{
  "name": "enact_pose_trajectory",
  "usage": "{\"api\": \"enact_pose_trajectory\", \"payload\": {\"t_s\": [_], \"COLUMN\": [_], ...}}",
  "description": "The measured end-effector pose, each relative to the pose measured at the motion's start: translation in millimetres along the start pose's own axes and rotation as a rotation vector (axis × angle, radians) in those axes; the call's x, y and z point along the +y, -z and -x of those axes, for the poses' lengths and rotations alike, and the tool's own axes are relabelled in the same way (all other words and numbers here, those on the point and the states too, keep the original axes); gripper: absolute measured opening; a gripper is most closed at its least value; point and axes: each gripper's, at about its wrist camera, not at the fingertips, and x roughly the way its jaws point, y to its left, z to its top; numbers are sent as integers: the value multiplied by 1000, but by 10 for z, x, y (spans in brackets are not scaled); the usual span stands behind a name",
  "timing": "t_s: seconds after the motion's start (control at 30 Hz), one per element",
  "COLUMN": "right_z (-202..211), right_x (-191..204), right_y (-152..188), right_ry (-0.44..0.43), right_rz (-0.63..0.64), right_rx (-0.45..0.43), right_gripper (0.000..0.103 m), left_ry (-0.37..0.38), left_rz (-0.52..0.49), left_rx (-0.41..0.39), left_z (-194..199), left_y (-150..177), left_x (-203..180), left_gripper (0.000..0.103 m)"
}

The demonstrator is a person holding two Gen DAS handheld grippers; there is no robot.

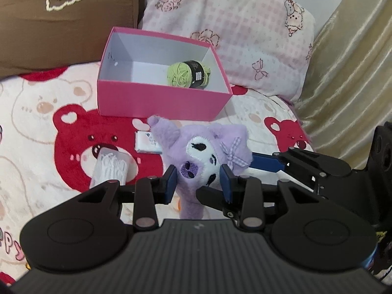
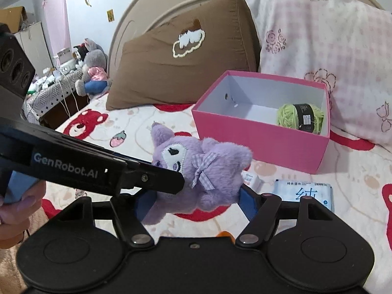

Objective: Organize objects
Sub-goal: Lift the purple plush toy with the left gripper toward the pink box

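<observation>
A purple plush toy [image 1: 203,147] with a gingham bow hangs above the bear-print blanket, held from two sides. My left gripper [image 1: 198,182] is shut on its lower face and body. In the left wrist view a blue finger [image 1: 265,163] of the right gripper presses against its head. In the right wrist view the plush toy [image 2: 208,171] fills the gap of my right gripper [image 2: 196,201], both blue pads against it, and the left gripper's finger [image 2: 166,178] reaches in from the left. Behind stands an open pink box [image 1: 159,100] [image 2: 257,142] holding a green yarn ball [image 1: 186,73] [image 2: 299,116].
On the blanket lie a clear box of white sticks [image 1: 110,166], a small white packet [image 1: 147,142] and a wipes pack [image 2: 303,191]. A brown pillow [image 2: 176,68] and a pink pillow [image 2: 318,49] lean on the headboard. A hand [image 2: 14,210] grips the left tool.
</observation>
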Motion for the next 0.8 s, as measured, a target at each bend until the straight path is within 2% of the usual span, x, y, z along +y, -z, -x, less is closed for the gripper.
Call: {"api": "enact_pose_trajectory", "payload": {"t_s": [0.43, 0.8], "right_z": [-6, -47], "right_x": [-5, -58], "right_y": [-57, -480], "right_ry": [6, 3], "right_rz": [21, 19], "right_rx": [-22, -29], "right_gripper": [76, 76], "left_ry": [-19, -11], "left_rz": [21, 49], "left_rx": [-12, -60], "left_z": [0, 72], "left_y": [-83, -475], "left_x": [-27, 90], "left_gripper": [35, 35]}}
